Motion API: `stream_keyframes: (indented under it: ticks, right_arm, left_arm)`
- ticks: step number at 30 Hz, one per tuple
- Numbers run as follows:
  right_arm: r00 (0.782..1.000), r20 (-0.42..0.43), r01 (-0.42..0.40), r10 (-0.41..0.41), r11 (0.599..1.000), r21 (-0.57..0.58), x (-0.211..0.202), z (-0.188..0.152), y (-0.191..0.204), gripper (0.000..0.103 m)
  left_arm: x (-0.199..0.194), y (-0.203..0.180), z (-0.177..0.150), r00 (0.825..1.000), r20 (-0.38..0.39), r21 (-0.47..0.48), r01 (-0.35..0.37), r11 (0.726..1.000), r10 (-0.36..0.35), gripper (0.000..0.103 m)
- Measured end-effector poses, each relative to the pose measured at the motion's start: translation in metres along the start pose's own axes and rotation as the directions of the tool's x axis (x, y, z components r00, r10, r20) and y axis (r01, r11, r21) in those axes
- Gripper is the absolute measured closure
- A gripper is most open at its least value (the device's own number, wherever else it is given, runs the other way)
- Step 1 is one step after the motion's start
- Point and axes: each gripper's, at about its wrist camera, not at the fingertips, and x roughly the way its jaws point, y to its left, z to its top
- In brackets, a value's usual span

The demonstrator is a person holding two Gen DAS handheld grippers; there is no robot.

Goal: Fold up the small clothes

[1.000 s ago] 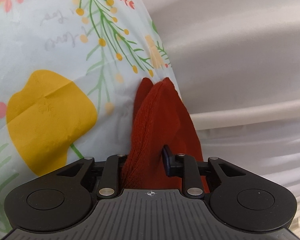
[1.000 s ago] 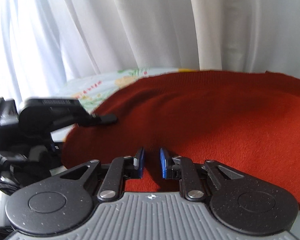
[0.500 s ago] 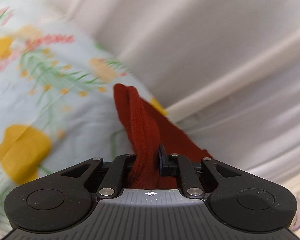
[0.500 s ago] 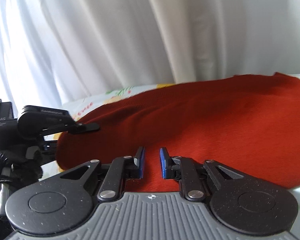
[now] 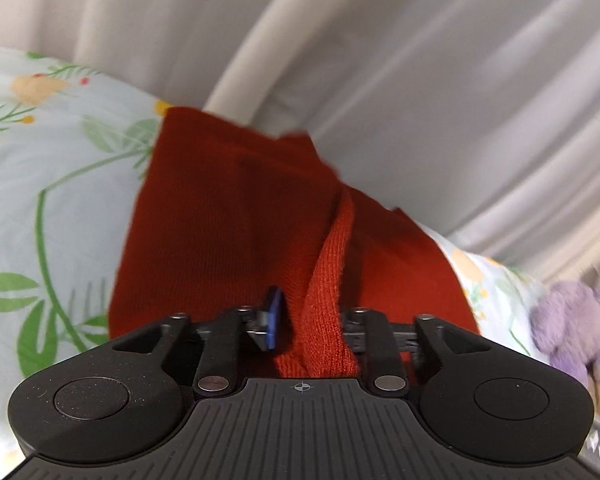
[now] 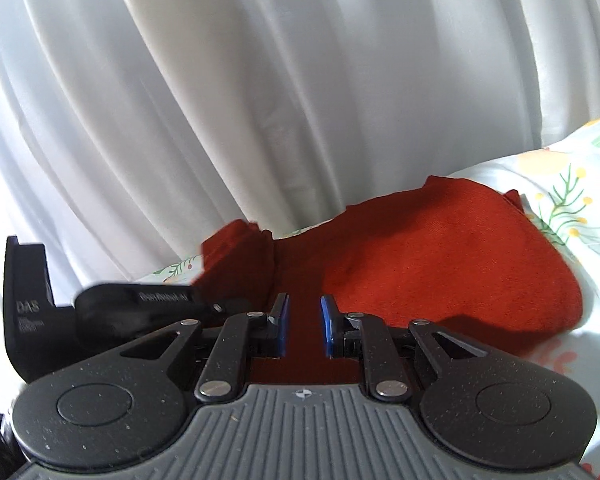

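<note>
Rust-red knit fabric, the garment (image 5: 236,216), lies on a floral bedsheet (image 5: 52,184) in front of a pale pleated curtain (image 5: 440,80). In the left wrist view it covers the centre of the frame, and a ribbed hem rises from it as a narrow fold.

Left gripper (image 5: 312,320): its jaws have just been opening. The blue pad of the near-side finger (image 5: 274,320) stands clear of the fold, with a visible gap between pad and cloth. The ribbed fold still passes between the fingers and hides the opposite pad completely, so contact on that side cannot be confirmed. The far edge of the garment is blurred, and its outline against the curtain is hard to trace.

Right gripper (image 6: 304,326): the two blue pads stand close together with a narrow gap. Red cloth fills that gap from behind and below; whether the pads pinch a layer or merely stand over it cannot be told. In the right wrist view the garment (image 6: 420,264) forms a low mound on the sheet, with a raised corner at the left, just beside the tip of the other gripper, whose body is cut off by the frame edge.

At the right edge of the left wrist view, a lilac plush toy (image 5: 572,320) is blurred and cut off.
</note>
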Motion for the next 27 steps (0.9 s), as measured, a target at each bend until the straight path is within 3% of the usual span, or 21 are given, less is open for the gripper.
stream_keyframes:
  ticks: [3,6,9,11,12,15,17,18,20,22,23,24,25,27]
  right_arm:
    - [1.0,0.0,-0.018,0.018,1.0,0.0,0.002,0.005,-0.002,0.087]
    - [0.999,-0.001,-0.039,0.039,0.999,-0.008,0.005,0.008,0.001,0.087]
    - [0.995,-0.006,-0.099,0.099,0.994,-0.042,0.011,0.013,0.015,0.087]
    - [0.989,-0.037,-0.149,0.147,0.986,-0.071,0.019,0.012,0.029,0.087]
    - [0.984,-0.063,-0.169,0.164,0.982,-0.082,0.025,0.011,0.035,0.087]
    - [0.977,-0.148,-0.169,0.155,0.981,-0.093,0.047,-0.004,0.04,0.087]
    - [0.973,-0.218,-0.101,0.077,0.989,-0.105,0.062,-0.018,0.032,0.087]
    - [0.972,-0.228,-0.079,0.052,0.991,-0.111,0.066,-0.023,0.027,0.089]
    - [0.974,-0.212,-0.106,0.081,0.988,-0.108,0.062,-0.023,0.019,0.092]
    - [0.972,-0.219,-0.11,0.089,0.99,-0.087,0.058,-0.014,0.015,0.091]
    - [0.975,-0.2,-0.11,0.093,0.991,-0.074,0.056,-0.008,0.013,0.088]
    - [0.98,-0.175,-0.102,0.091,0.993,-0.055,0.054,0.0,0.009,0.08]
    - [0.984,-0.156,-0.093,0.087,0.995,-0.028,0.053,0.006,0.004,0.066]
    - [0.985,-0.146,-0.081,0.087,0.996,0.047,0.06,0.021,-0.006,0.047]
  left_arm:
    - [-0.029,0.006,0.004,0.996,-0.023,-0.039,0.081,0.996,-0.082,0.062]
    - [-0.075,0.017,0.01,0.982,0.084,-0.089,0.178,0.98,-0.171,0.052]
    - [-0.093,0.03,0.018,0.983,0.182,-0.09,0.022,0.996,-0.006,0.051]
    - [-0.083,0.044,0.02,0.984,0.15,-0.142,-0.074,0.987,0.095,0.052]
    - [-0.076,0.051,0.018,0.986,0.127,-0.172,-0.086,0.981,0.108,0.053]
    - [-0.052,0.059,0.007,0.993,0.05,-0.21,-0.095,0.973,0.107,0.054]
    - [-0.041,0.063,-0.004,0.996,0.001,-0.256,-0.087,0.963,0.09,0.052]
    - [-0.042,0.065,-0.009,0.998,0.003,-0.29,-0.057,0.955,0.061,0.049]
    - [-0.049,0.069,-0.012,1.0,0.016,-0.332,0.002,0.943,0.003,0.048]
    - [-0.058,0.073,-0.009,0.999,0.034,-0.34,0.017,0.94,-0.005,0.045]
    - [-0.062,0.077,-0.008,0.999,0.052,-0.35,0.013,0.936,0.005,0.041]
    - [-0.067,0.08,-0.006,0.997,0.067,-0.364,-0.004,0.931,0.03,0.031]
    - [-0.071,0.081,-0.006,0.995,0.076,-0.366,-0.031,0.93,0.063,0.024]
    - [-0.07,0.083,-0.005,0.989,0.058,-0.35,-0.11,0.93,0.139,0.023]
